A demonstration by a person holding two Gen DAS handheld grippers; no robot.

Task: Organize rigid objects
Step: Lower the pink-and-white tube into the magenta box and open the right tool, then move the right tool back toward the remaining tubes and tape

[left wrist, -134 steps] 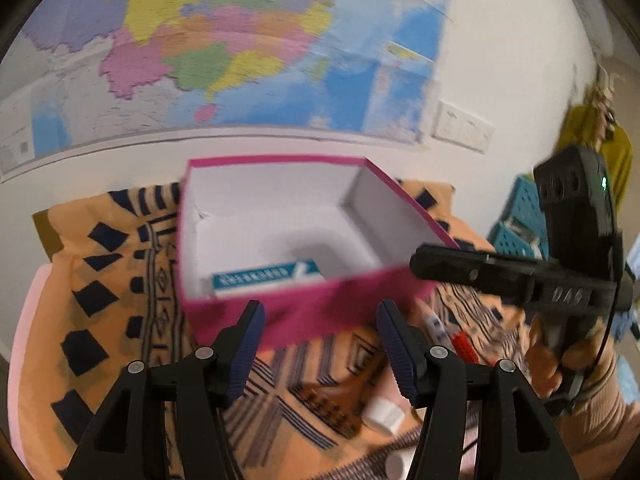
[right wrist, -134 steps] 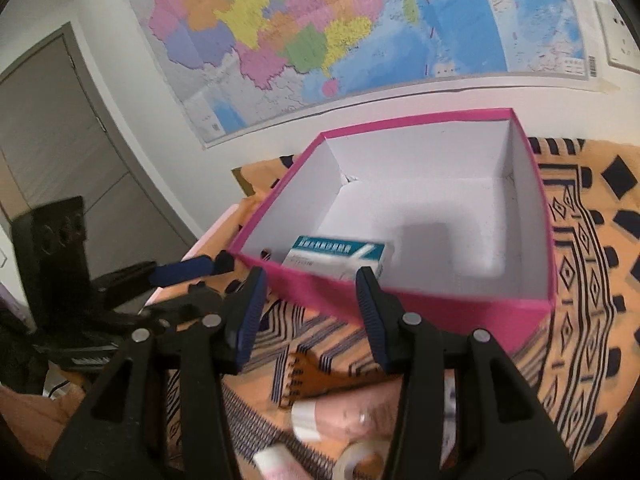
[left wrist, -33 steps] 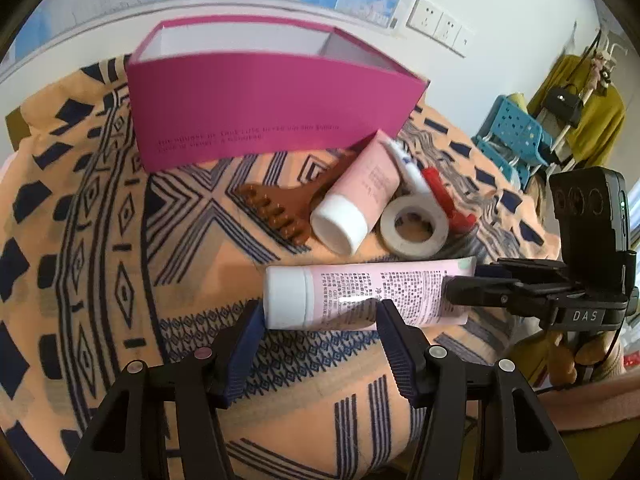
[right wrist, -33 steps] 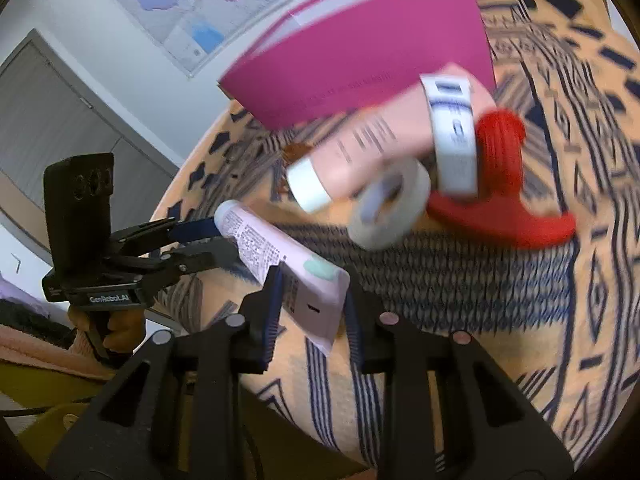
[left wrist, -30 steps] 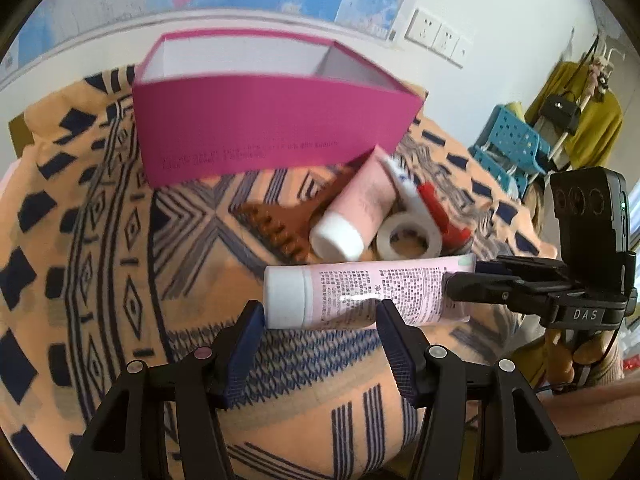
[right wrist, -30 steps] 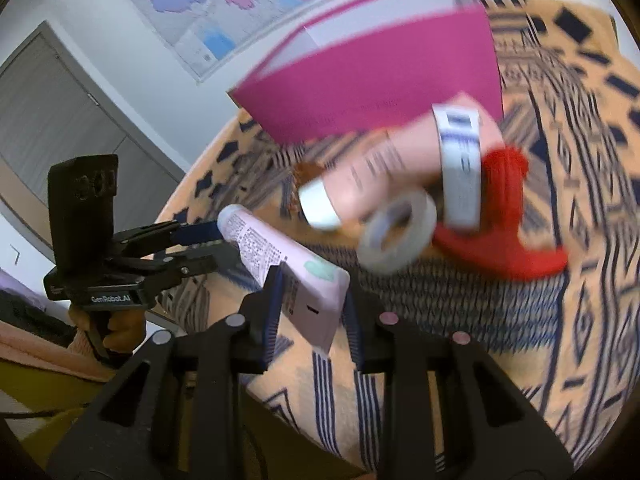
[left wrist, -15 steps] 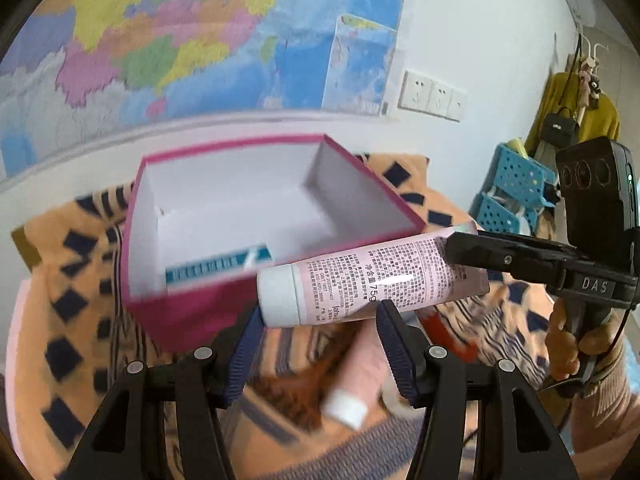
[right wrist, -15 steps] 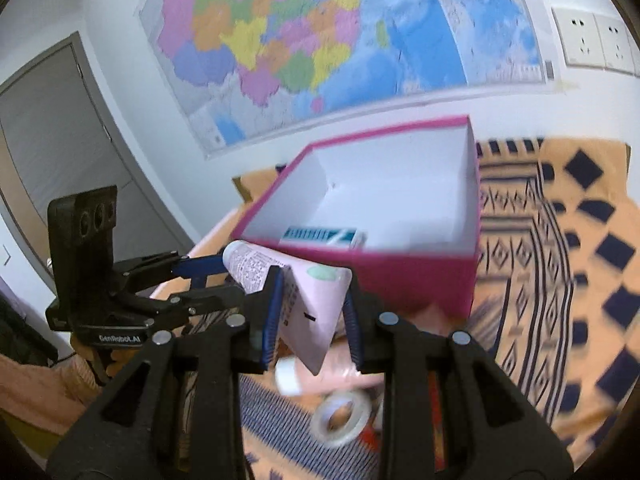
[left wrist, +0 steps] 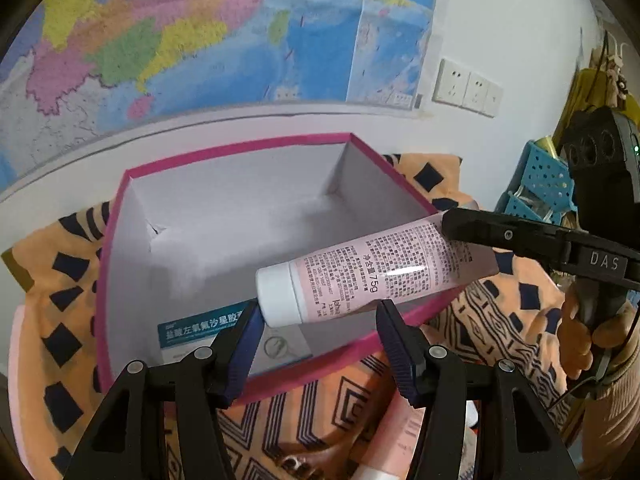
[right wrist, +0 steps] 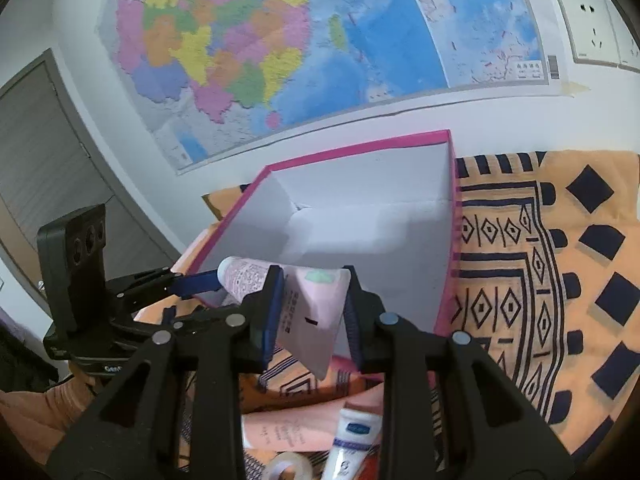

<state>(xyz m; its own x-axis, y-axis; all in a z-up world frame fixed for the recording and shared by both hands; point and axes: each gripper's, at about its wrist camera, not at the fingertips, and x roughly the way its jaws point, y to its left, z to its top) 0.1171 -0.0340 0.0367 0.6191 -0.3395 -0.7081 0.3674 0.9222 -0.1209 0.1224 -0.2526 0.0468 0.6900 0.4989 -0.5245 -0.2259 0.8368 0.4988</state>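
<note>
In the left wrist view, I see my left gripper (left wrist: 318, 330) with its two blue-padded fingers spread at a moderate width, and the pink tube (left wrist: 372, 276) lies across the gap just above the fingertips. The white cap end sits against the left pad; I cannot tell from this view whether the right pad presses the tube, so I cannot tell whether this gripper grasps it. The tube hangs above the near right part of the pink box (left wrist: 256, 384), tilted with the cap lower. Inside the box a blue-and-white carton (left wrist: 200, 326) lies flat on the white floor near the front wall. The right gripper (left wrist: 460, 234) enters from the right and meets the tube's flat crimped end; a hand (left wrist: 580, 332) holds its grip. The box stands on the orange patterned cloth (left wrist: 512, 328), against the wall under a map (left wrist: 200, 32). In the right wrist view, I see my right gripper (right wrist: 310, 308) clenched on the flat crimped end of the pink tube (right wrist: 312, 312), both pads pressing its sides. The cap end points left toward the left gripper (right wrist: 192, 282). The tube hangs over the near left corner of the pink box (right wrist: 448, 280). Below, on the cloth (right wrist: 560, 280), lie a peach tube (right wrist: 288, 424), a small white tube (right wrist: 348, 440) and a tape roll (right wrist: 288, 466).
</note>
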